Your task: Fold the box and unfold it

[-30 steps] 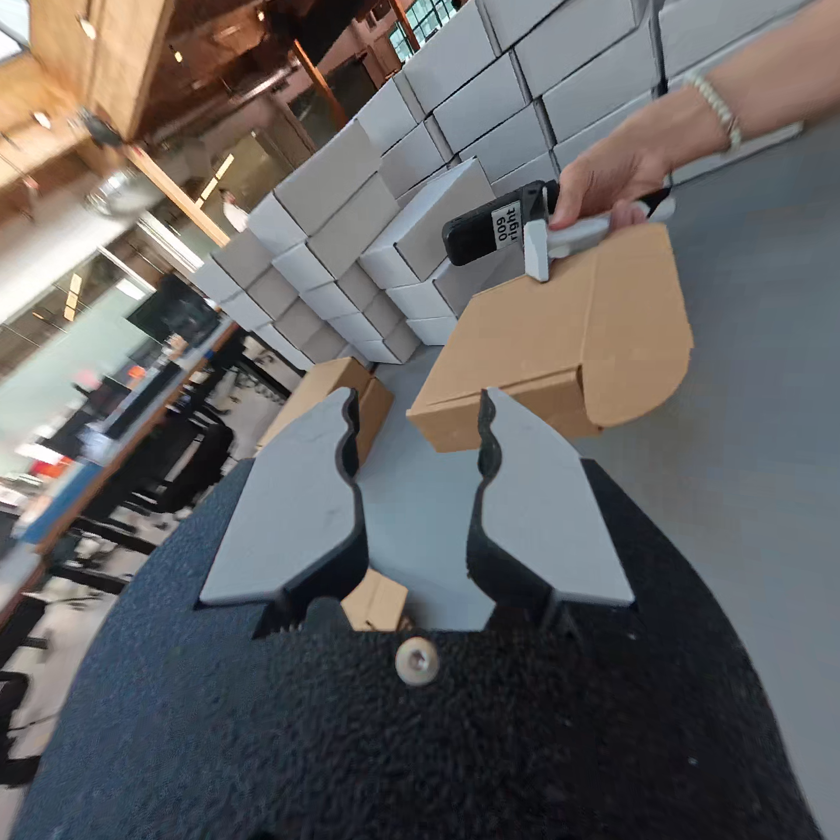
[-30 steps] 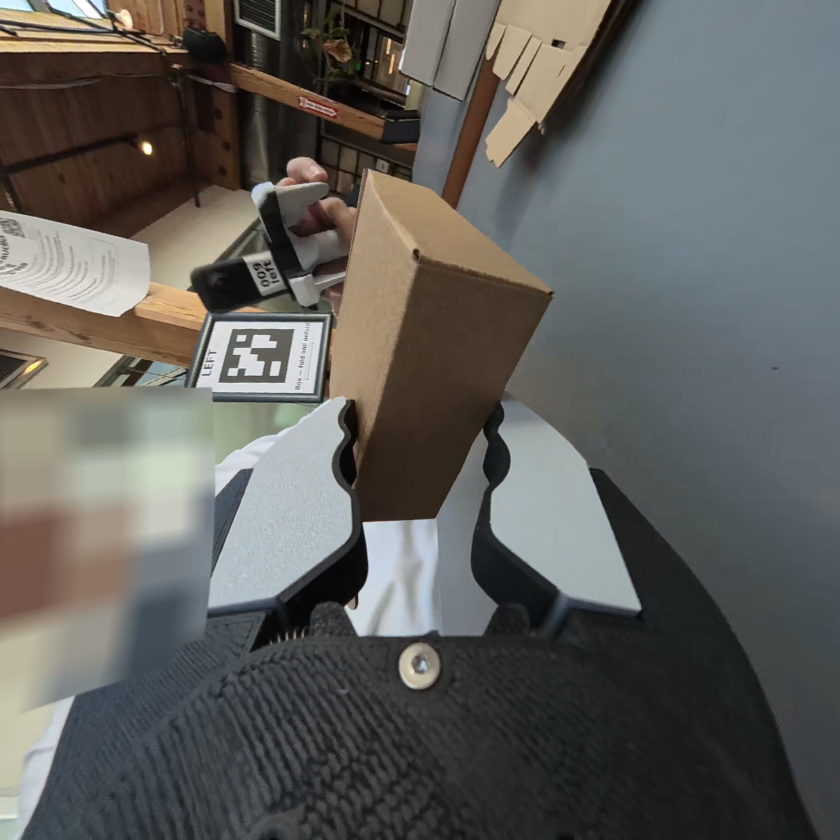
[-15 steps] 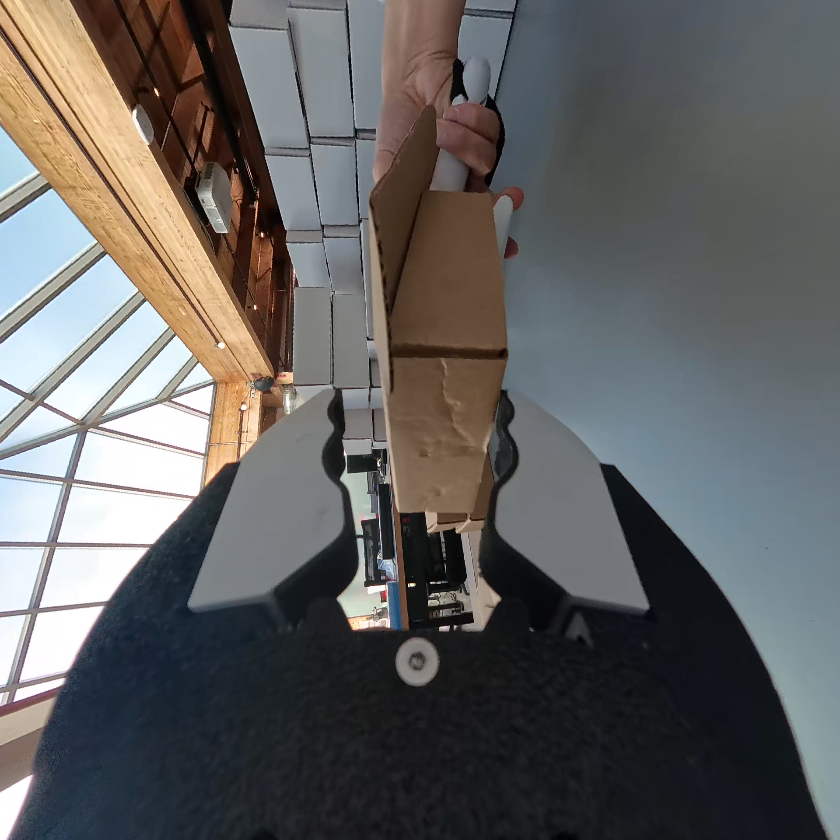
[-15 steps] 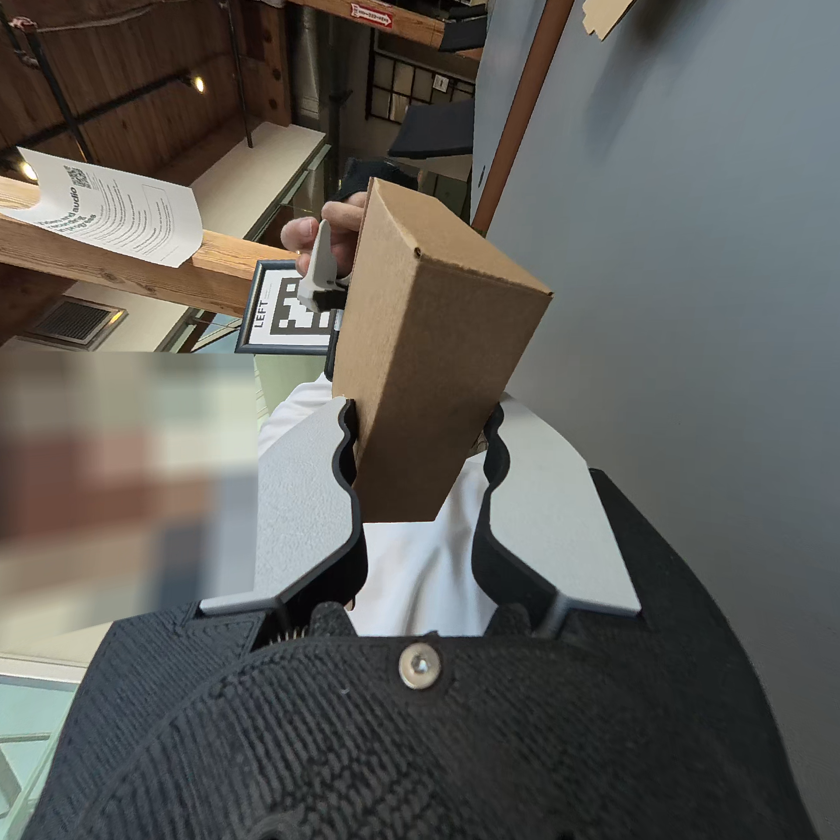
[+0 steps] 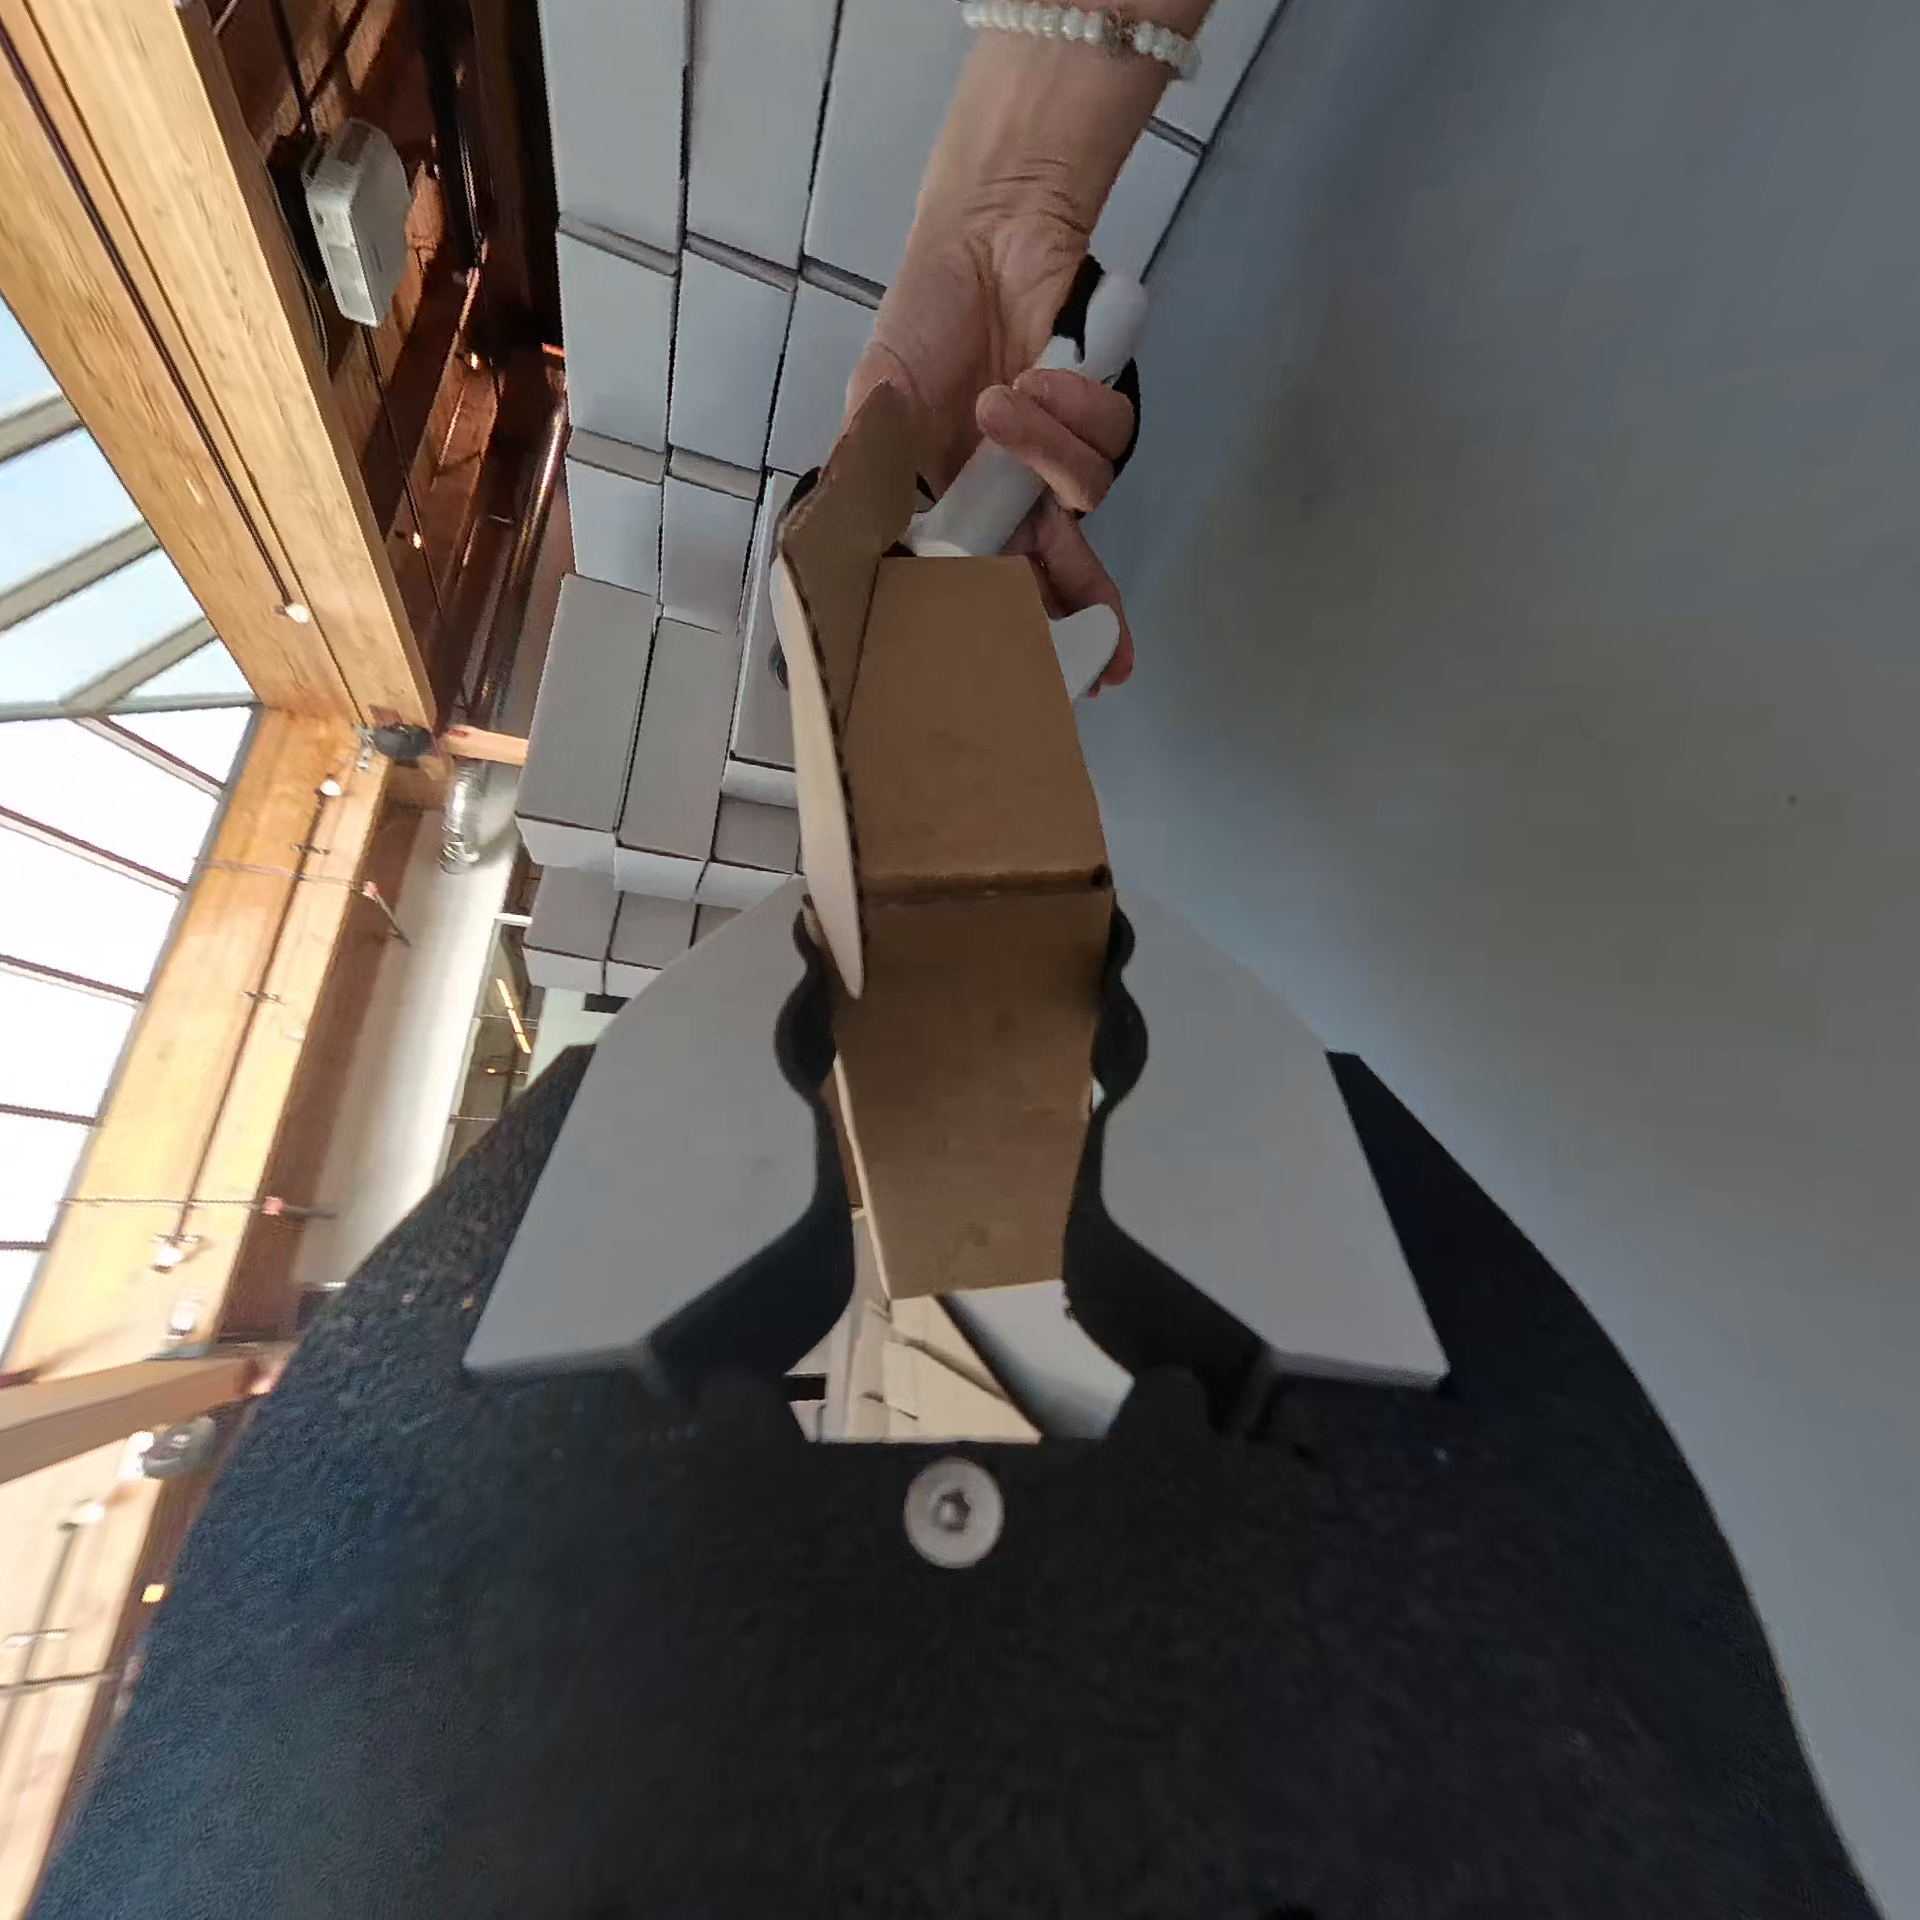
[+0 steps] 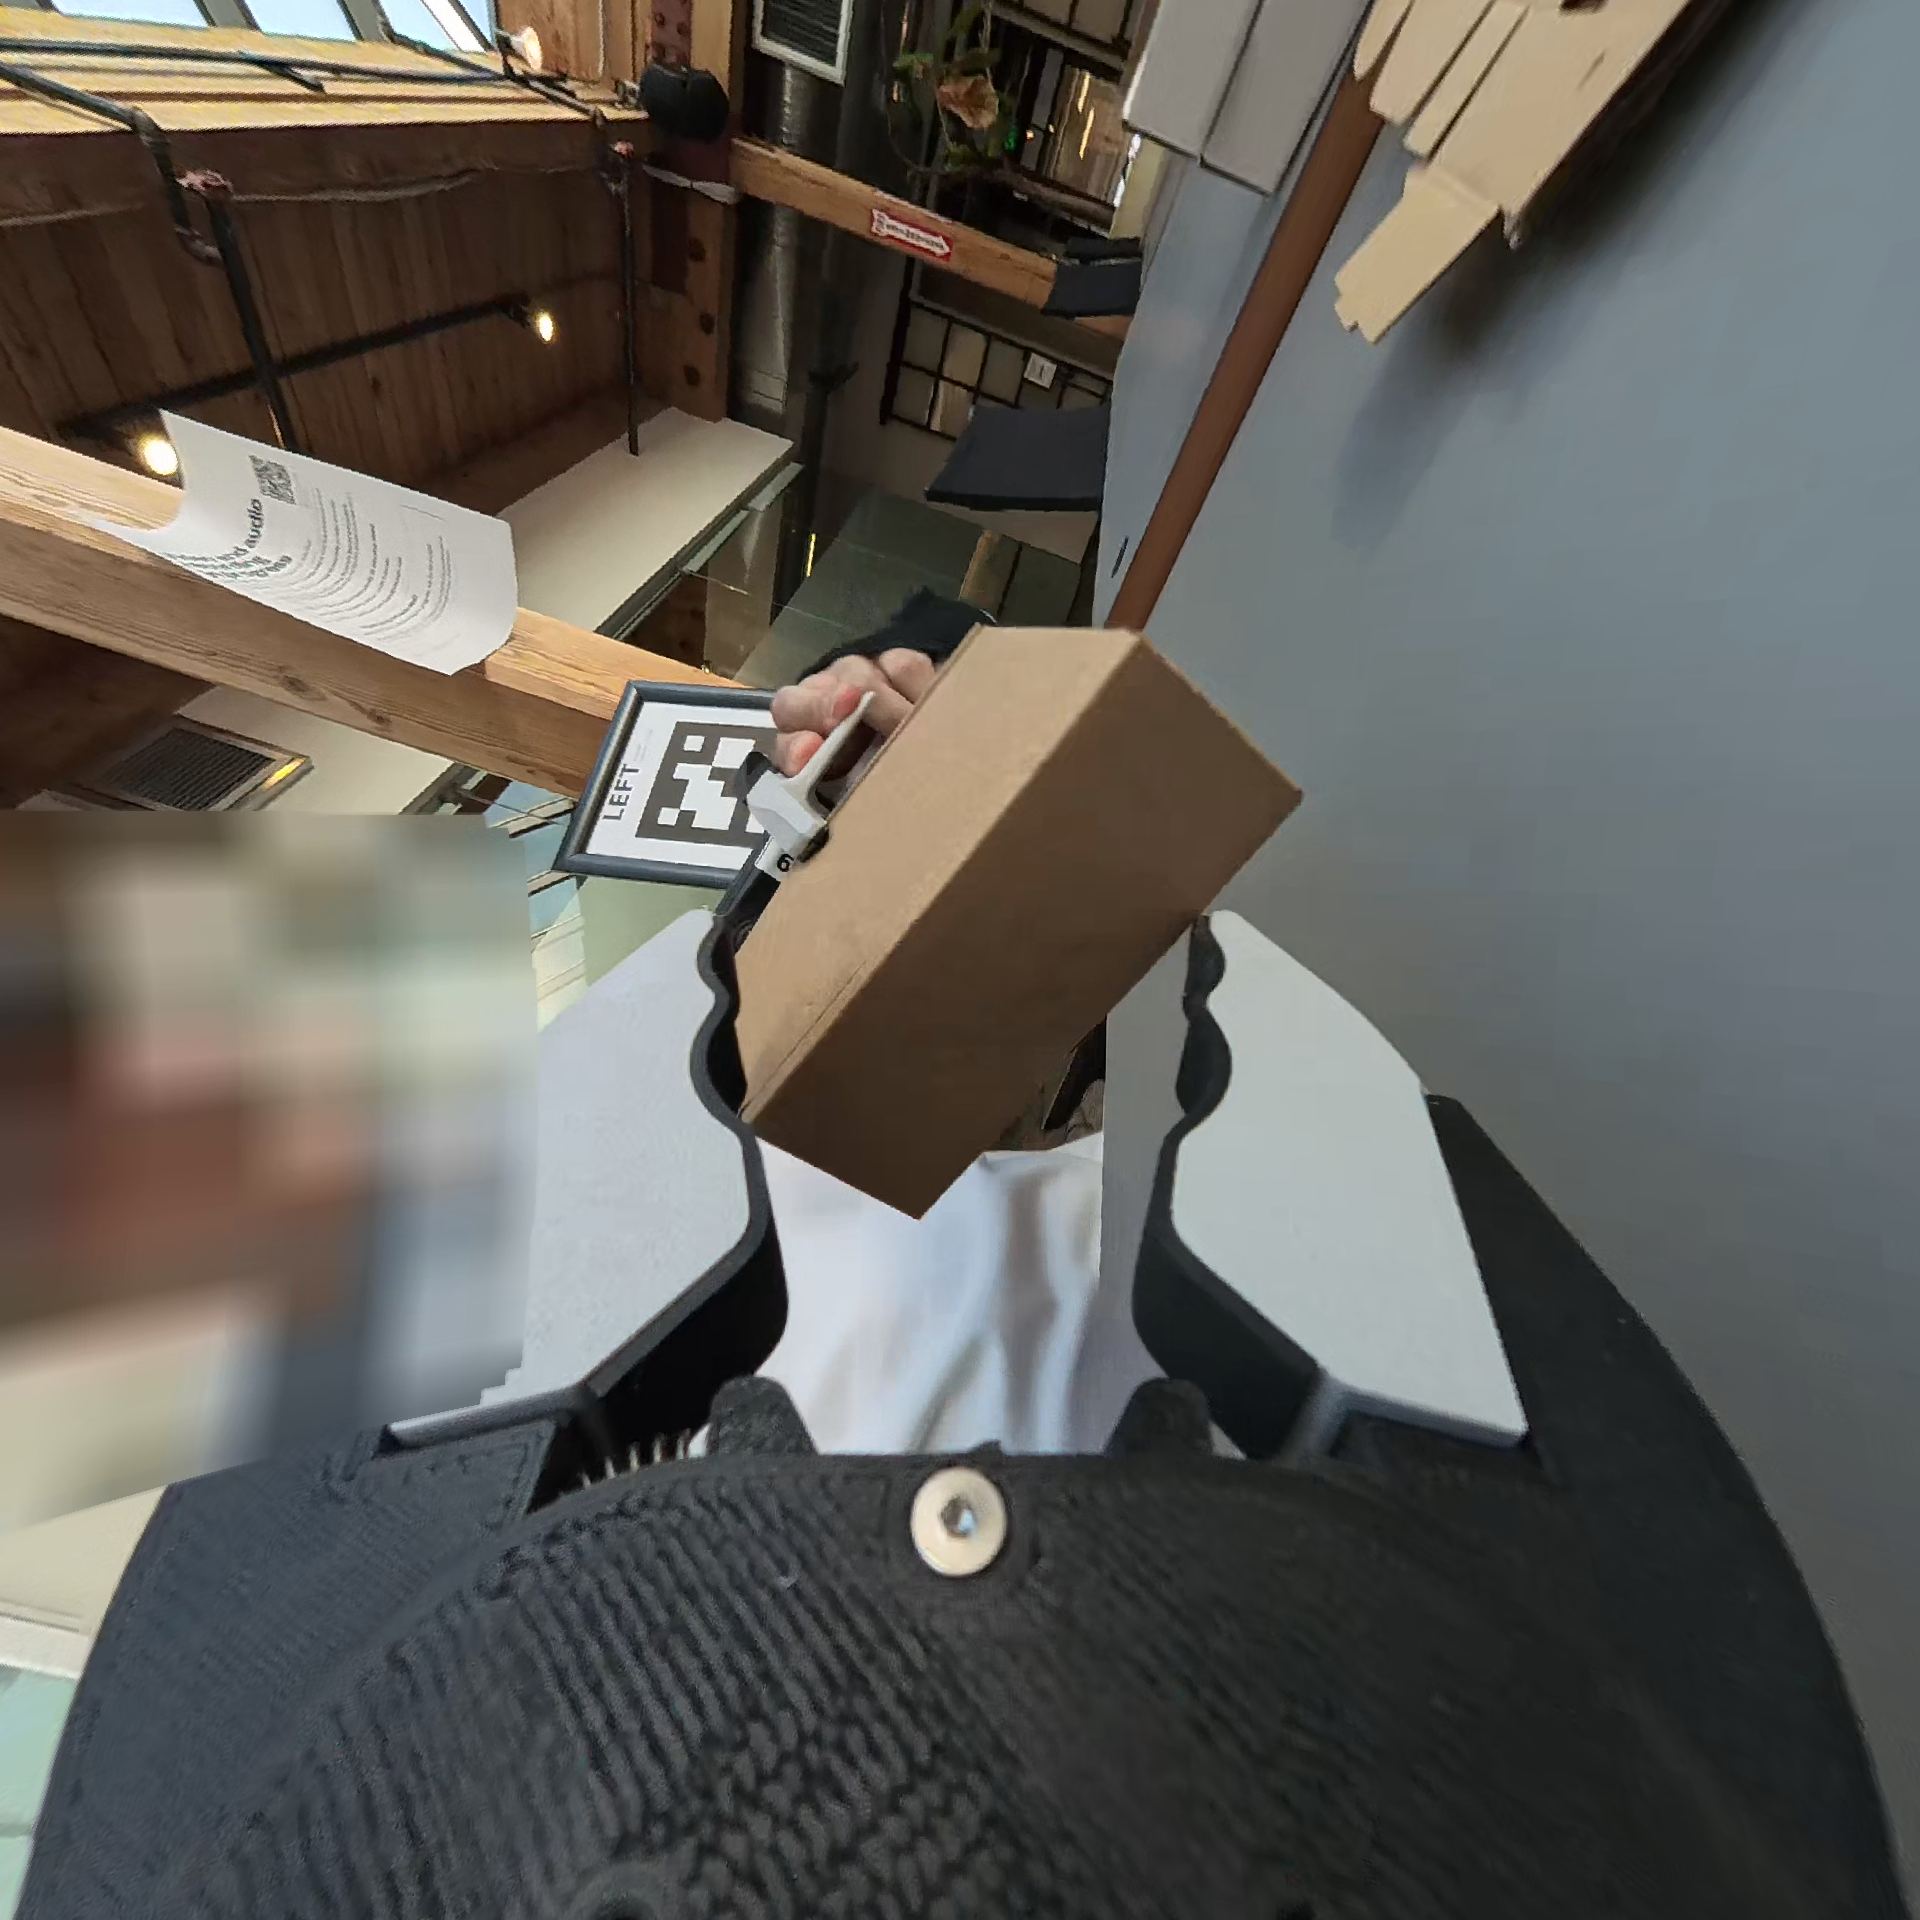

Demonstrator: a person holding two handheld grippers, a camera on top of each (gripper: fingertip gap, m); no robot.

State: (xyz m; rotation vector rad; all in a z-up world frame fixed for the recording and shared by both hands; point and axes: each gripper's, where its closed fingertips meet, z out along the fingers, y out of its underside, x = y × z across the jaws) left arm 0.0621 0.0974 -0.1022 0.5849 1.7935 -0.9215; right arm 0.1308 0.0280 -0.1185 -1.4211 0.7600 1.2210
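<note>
A folded brown cardboard box [image 5: 966, 790] is held off the grey table between both grippers. My left gripper [image 5: 961, 925] is shut on its near end, both fingers pressed against its sides. One flap [image 5: 826, 748] stands loose along the box's left side. In the right wrist view the box [image 6: 997, 904] sits tilted between the fingers of my right gripper [image 6: 956, 935], which is open; its left finger [image 6: 644, 1091] touches the box. The right gripper's white handle [image 5: 997, 488] and the hand holding it show beyond the box. The left gripper [image 6: 800, 821] shows behind the box.
Stacks of white boxes [image 5: 675, 312] line the far edge of the grey table [image 5: 1558, 727]. Flat cardboard blanks [image 6: 1455, 208] lie on the table farther off. A framed marker sign [image 6: 675, 790] stands behind the box. A person in white [image 6: 935, 1330] is close by.
My left gripper has swung in from beside the box and shut on its end. My right gripper has opened wider, and the box has tilted between its fingers.
</note>
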